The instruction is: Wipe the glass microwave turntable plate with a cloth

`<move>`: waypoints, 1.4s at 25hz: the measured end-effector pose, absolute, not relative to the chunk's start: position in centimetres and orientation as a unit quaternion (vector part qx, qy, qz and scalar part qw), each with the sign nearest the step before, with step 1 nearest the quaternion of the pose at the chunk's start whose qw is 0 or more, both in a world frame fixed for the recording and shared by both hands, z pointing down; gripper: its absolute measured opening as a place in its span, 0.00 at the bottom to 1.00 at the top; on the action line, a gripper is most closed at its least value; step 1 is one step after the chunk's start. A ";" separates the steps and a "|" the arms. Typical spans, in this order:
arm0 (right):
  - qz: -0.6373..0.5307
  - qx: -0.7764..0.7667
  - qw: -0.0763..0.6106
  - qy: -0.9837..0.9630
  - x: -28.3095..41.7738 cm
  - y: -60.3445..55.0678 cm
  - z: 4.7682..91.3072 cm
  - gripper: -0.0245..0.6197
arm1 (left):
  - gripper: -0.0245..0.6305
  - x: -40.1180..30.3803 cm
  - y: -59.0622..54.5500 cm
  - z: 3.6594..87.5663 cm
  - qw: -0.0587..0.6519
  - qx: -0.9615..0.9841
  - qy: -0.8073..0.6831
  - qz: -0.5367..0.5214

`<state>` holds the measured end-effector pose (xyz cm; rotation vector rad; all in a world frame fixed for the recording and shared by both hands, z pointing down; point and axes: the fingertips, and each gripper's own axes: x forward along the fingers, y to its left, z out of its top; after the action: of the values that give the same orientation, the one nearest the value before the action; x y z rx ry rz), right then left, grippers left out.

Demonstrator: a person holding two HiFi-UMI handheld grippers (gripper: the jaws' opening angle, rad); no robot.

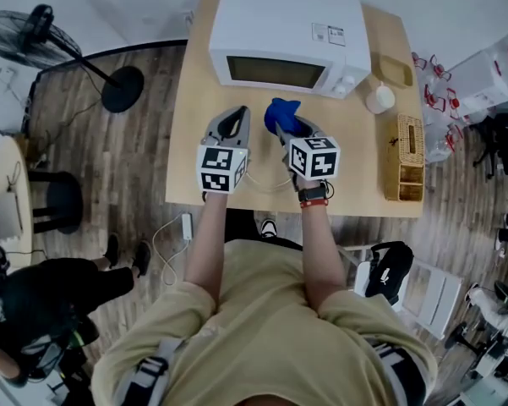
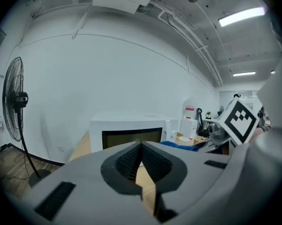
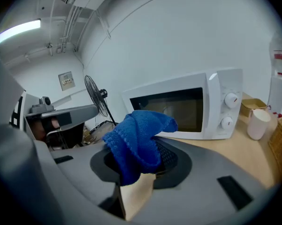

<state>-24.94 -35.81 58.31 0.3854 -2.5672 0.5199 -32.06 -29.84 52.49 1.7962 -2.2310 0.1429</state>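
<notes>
Right gripper view: cloth in claw

Lab/office workspace, strip lights & bare ceiling pipes, pedestal fan, microwave on wood table

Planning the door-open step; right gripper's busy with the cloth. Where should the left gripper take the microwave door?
Probably the right vertical edge of the door, beside the knobs, approached from the front. It is shut and flush, no bar handle shows, and controls on the right suggest a left hinge. The left gripper is shut and empty: open it first.
</notes>
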 end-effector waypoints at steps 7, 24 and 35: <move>0.217 0.119 0.292 -0.924 -27.1 -33.9 64.2 0.25 | 0.06 -34.0 -29.1 56.0 0.161 0.611 -0.773 0.055; 0.220 0.084 0.384 -0.893 -31.4 -30.0 73.6 0.25 | 0.06 -36.5 -28.5 60.2 0.182 0.610 -0.770 0.053; 0.219 0.085 0.383 -0.893 -31.8 -30.0 76.1 0.25 | 0.06 -37.5 -28.3 62.0 0.201 0.600 -0.773 0.051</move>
<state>-31.78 -29.96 76.09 0.2155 -2.2780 0.5586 -37.54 -28.31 61.96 1.6757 -2.1596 0.1411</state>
